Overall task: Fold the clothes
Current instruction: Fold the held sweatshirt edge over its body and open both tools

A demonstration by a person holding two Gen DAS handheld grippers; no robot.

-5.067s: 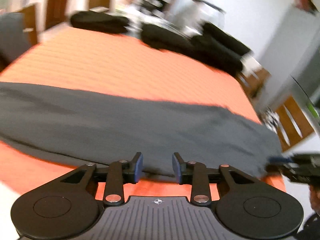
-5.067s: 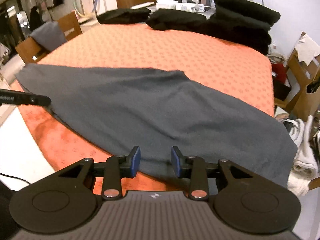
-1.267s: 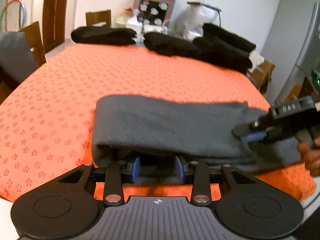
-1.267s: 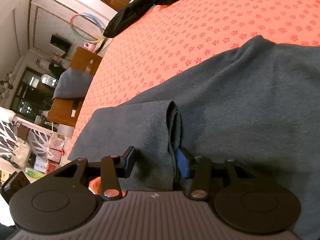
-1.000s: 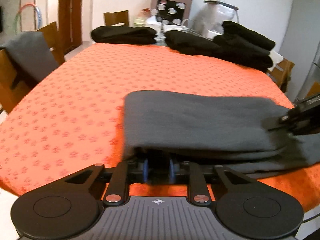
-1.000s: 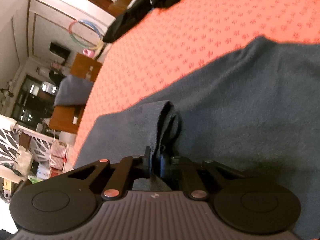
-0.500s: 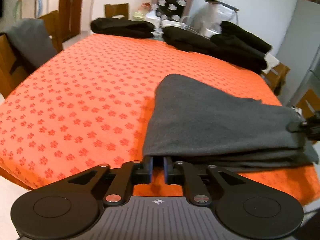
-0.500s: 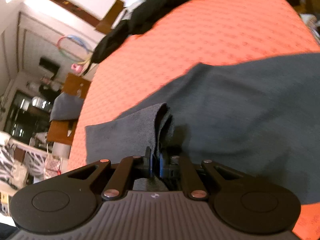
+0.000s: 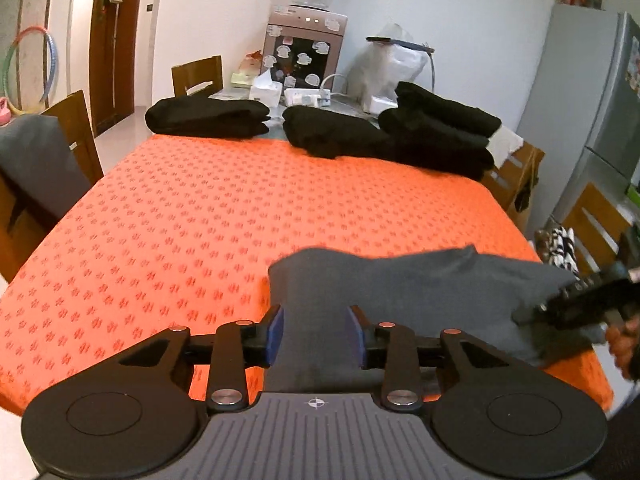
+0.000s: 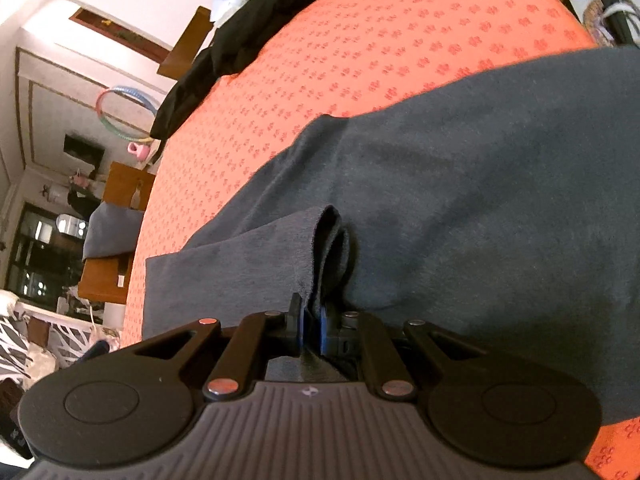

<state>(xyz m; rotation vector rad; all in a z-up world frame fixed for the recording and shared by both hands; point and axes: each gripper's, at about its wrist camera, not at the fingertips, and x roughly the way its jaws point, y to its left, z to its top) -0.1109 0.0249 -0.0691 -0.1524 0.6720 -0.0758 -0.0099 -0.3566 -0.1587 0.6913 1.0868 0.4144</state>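
A dark grey garment (image 9: pixel 420 296) lies folded into a compact block at the near right of the orange tablecloth (image 9: pixel 200 216). My left gripper (image 9: pixel 315 336) is open, its blue pads on either side of the garment's near edge, not pinching it. My right gripper (image 10: pixel 311 330) is shut on a folded edge of the grey garment (image 10: pixel 460 200), which bunches up between the pads. The right gripper also shows in the left wrist view (image 9: pixel 584 300), at the garment's right end.
Three stacks of folded black clothes (image 9: pixel 208 117) (image 9: pixel 332 132) (image 9: pixel 440 132) line the table's far edge. Wooden chairs stand around; the left one (image 9: pixel 52 148) carries a grey cloth. A fridge (image 9: pixel 600 112) stands at the right.
My left gripper has opened and let go of the garment's edge after carrying it rightward over the rest. The right gripper stays shut on its fold.
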